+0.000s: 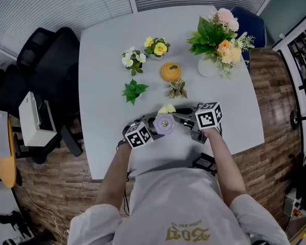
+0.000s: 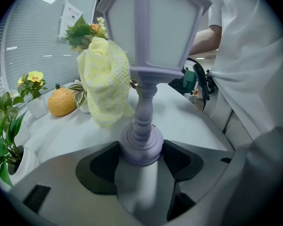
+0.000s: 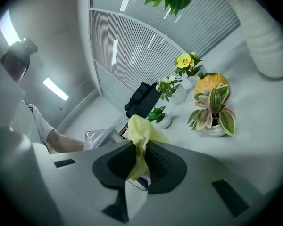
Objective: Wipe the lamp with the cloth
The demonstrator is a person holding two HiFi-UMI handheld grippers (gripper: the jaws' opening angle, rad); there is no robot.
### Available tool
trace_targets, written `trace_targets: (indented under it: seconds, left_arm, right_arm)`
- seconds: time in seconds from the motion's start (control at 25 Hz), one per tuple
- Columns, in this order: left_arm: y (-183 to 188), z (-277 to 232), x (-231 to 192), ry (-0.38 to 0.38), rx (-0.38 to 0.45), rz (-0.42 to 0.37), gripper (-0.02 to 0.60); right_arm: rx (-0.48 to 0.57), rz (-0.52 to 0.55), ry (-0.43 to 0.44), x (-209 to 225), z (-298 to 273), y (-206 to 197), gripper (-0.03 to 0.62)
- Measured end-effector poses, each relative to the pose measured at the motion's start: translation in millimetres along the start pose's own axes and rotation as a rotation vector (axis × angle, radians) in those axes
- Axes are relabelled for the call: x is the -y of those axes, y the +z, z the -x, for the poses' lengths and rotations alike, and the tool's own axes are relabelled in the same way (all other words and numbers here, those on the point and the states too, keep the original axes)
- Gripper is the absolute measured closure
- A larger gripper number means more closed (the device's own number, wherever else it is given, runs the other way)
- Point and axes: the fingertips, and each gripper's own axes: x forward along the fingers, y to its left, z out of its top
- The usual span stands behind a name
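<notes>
At the near edge of the table (image 1: 104,60), the left gripper (image 2: 141,150) is clamping the lilac lamp (image 2: 142,112) by its round base, while the right gripper (image 3: 140,161) is pinching the yellow cloth (image 3: 141,133) right beside the lamp's shade.

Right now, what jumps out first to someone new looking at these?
The lilac lantern-style lamp stands out, its base clamped in the left gripper at the table's near edge. Right beside its shade hangs the yellow cloth, pinched in the right gripper. Behind, a big bouquet stands at the far right corner.
</notes>
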Motion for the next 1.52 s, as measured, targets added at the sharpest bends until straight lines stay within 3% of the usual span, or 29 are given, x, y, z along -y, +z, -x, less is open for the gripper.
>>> trace_targets:
  seconds: [1.2, 1.52]
  left_arm:
    - [0, -1, 0, 0.004, -0.003, 0.005, 0.281]
    - [1, -1, 0, 0.005, 0.0, 0.005, 0.281]
  right_arm:
    - [0.132, -0.011, 0.106, -35, 39, 3, 0.528]
    - [0.109, -0.001, 0.104, -37, 37, -2, 0.528]
